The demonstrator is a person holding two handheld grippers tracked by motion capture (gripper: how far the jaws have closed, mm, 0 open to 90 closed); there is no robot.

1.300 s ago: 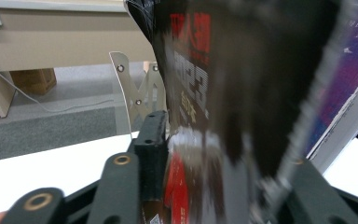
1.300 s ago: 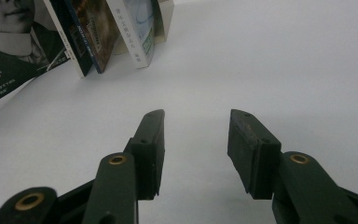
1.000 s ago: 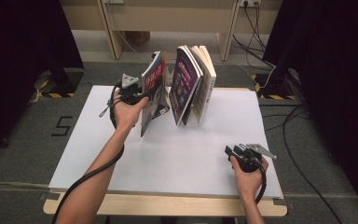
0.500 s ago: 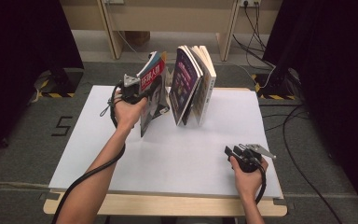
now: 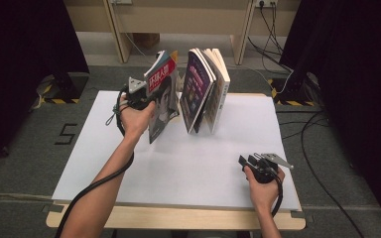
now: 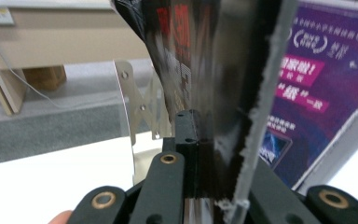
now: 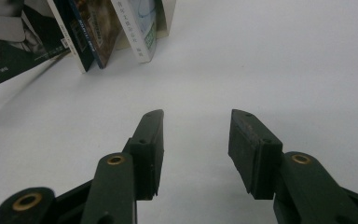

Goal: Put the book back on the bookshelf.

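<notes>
Magazine (image 5: 161, 96) first: my left gripper (image 5: 146, 101) is clamped on its near edge, the jaws having just closed on it, and I hold it tilted over the far left part of the bench (image 5: 129, 163), just left of the leaning books (image 5: 206, 89), apart from them as far as I can tell. In the left gripper view the cover (image 6: 200, 70) runs straight up between my jaws, with a metal bookend (image 6: 137, 107) standing behind it and the purple book (image 6: 317, 84) to the right. To do this step well, I judge I should keep the pinch firm, since a thin glossy magazine sags and can slide out, and carry it upright and slowly so its loose pages do not catch the books or knock them over. My right gripper (image 5: 258, 161) rests at the near right of the bench with its jaws spread and nothing between them (image 7: 196, 149); it is free to steady the books if they start to tip.
</notes>
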